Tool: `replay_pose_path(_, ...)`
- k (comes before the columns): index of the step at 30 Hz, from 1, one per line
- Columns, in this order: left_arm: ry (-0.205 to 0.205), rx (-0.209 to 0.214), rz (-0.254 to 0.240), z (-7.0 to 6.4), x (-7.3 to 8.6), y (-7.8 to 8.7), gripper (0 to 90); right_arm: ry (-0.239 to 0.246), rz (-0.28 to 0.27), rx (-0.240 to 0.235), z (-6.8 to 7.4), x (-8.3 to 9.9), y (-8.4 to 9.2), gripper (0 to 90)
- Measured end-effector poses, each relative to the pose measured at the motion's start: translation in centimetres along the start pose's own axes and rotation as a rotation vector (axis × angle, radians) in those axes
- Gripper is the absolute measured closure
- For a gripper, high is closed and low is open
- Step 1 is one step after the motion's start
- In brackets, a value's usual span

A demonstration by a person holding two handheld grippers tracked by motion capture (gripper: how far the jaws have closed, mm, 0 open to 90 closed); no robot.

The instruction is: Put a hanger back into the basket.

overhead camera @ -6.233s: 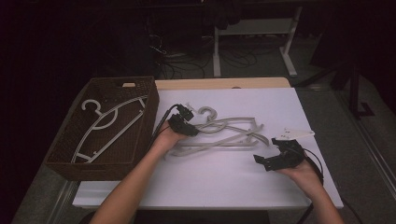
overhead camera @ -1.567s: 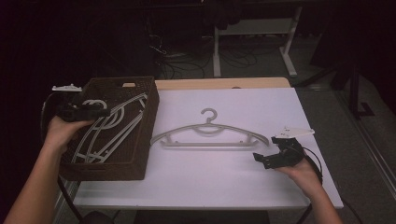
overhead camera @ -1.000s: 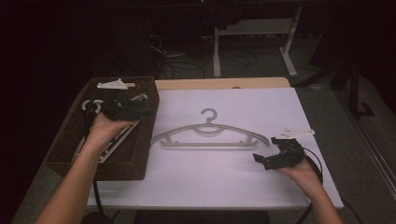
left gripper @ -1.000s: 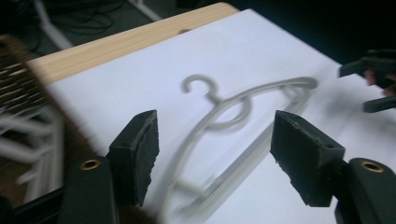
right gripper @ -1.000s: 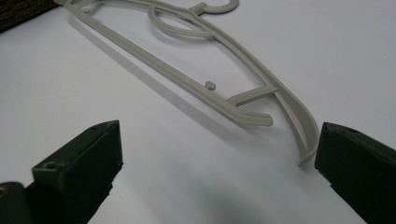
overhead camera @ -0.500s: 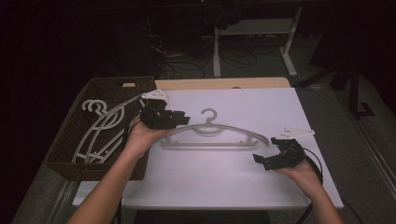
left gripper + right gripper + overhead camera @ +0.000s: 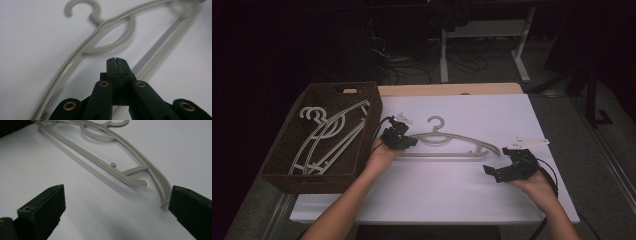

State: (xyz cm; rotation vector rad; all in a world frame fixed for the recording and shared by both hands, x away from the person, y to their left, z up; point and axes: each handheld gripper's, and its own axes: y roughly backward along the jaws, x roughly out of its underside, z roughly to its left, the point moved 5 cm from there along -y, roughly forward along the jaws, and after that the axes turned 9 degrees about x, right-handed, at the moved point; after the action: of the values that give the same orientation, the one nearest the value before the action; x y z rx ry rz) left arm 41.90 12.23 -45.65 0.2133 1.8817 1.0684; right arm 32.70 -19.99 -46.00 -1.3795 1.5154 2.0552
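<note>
Hanger [image 7: 452, 145] lies flat mid-table, right of basket [image 7: 277, 170]. Left gripper [image 7: 404, 141], jaws just closed together on nothing, sits at hanger's left arm. Right gripper [image 7: 492, 172] spread wide near right tip. Advice: reopen left jaws, straddle arm, then pinch.

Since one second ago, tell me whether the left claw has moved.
Yes. The left claw has moved rightward, away from the brown basket and onto the white table, at the hanger's left end, jaws just closed.
</note>
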Motion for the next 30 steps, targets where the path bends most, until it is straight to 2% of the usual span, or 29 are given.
replay_pose_path(3,0.029,-0.013,0.031,0.6,0.8,-0.8,90.0,0.002,0.001,-0.002,0.0,0.1,-0.1,0.7)
replay_pose_path(8,0.021,-0.008,0.095,0.4,1.7,-1.8,90.0,0.002,0.002,-0.002,0.1,0.2,0.0,0.7)
replay_pose_path(12,0.013,0.008,0.107,0.1,1.9,-1.7,90.0,-0.002,0.001,-0.002,0.0,0.2,0.0,0.7)
replay_pose_path(17,0.007,0.081,0.132,-1.1,2.5,-1.7,90.0,0.002,0.0,-0.002,0.1,0.2,0.0,0.7)
replay_pose_path(24,-0.046,0.188,0.154,-3.9,3.0,-1.6,90.0,0.0,0.002,0.002,0.0,0.2,0.0,0.7)
replay_pose_path(30,-0.066,0.276,0.172,-6.1,4.0,-1.6,90.0,-0.001,0.005,0.005,0.0,0.2,-0.1,0.7)
